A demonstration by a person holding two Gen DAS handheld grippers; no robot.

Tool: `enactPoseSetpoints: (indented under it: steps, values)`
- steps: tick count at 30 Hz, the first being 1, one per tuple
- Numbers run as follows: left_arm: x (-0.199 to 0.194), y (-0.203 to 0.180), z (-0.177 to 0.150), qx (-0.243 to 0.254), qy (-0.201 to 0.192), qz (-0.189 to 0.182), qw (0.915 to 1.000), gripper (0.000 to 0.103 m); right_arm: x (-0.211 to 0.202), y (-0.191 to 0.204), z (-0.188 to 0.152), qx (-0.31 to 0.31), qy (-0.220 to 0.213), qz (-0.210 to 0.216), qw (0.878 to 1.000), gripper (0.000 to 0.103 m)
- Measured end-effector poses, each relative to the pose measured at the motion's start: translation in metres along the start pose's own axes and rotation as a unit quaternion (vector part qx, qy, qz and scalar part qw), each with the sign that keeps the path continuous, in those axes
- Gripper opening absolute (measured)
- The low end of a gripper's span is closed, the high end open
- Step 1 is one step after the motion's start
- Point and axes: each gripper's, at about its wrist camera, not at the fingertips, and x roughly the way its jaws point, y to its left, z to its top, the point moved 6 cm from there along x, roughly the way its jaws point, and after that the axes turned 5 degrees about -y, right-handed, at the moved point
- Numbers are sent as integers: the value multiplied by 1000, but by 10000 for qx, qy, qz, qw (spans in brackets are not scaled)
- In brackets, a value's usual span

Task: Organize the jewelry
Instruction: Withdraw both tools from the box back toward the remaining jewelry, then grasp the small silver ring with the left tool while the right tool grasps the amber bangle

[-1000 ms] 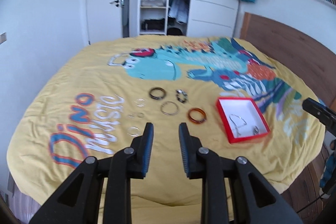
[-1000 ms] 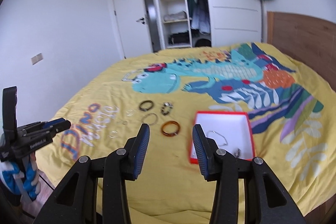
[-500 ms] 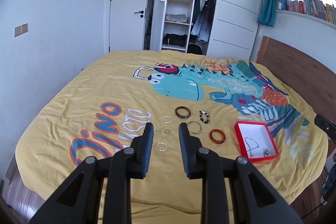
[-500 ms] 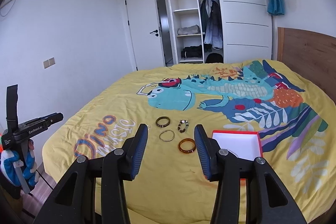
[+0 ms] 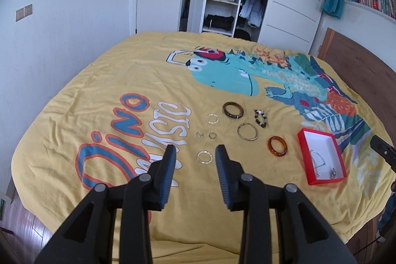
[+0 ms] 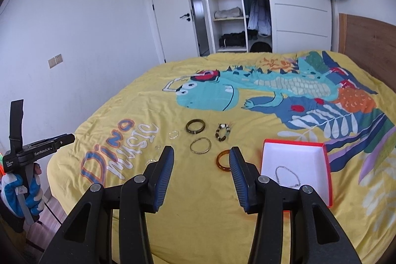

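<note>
On the bedspread (image 5: pixel 99 95) ahead of the fingers: four bangles and bracelets, namely one dark (image 5: pixel 233 110), one beaded (image 5: pixel 260 118), one thin metal (image 5: pixel 247 131), one amber (image 5: pixel 278 146). Four small rings (image 5: pixel 204 156). One red box (image 5: pixel 321 157), ahead right, holding one chain (image 5: pixel 315 160).

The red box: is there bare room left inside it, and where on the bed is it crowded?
The red box is bare white in its far half; a chain and a small piece fill the near end. Crowding lies left of it: amber bangle, gold hoop, beaded bracelet, small rings. The bedspread's near edge is bare.
</note>
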Motion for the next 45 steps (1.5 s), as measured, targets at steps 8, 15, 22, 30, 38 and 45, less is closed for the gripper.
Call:
enactPoseSetpoints:
  steps: [8, 15, 22, 30, 38, 45]
  values:
    - [76, -12, -29, 67, 483, -121, 9987, 32, 73, -14, -23, 106, 443, 110, 9989, 46]
    - [151, -39, -44, 119, 950, -470, 9943, 32, 143, -28, -46, 184, 922, 219, 9953, 46]
    - [219, -57, -47, 54, 1328, -640, 9891, 32, 208, -31, -65, 117, 1241, 427, 9913, 46]
    - [281, -55, -52, -107, 1540, -433, 9871, 32, 264, -37, -84, 91, 1437, 519, 9882, 46]
    - [314, -51, -57, -123, 1659, -228, 9858, 32, 292, -42, -97, -76, 1593, 540, 9857, 46]
    - [330, -55, -56, -29, 1674, -89, 9858, 32, 308, -46, -104, 28, 1750, 567, 9829, 46]
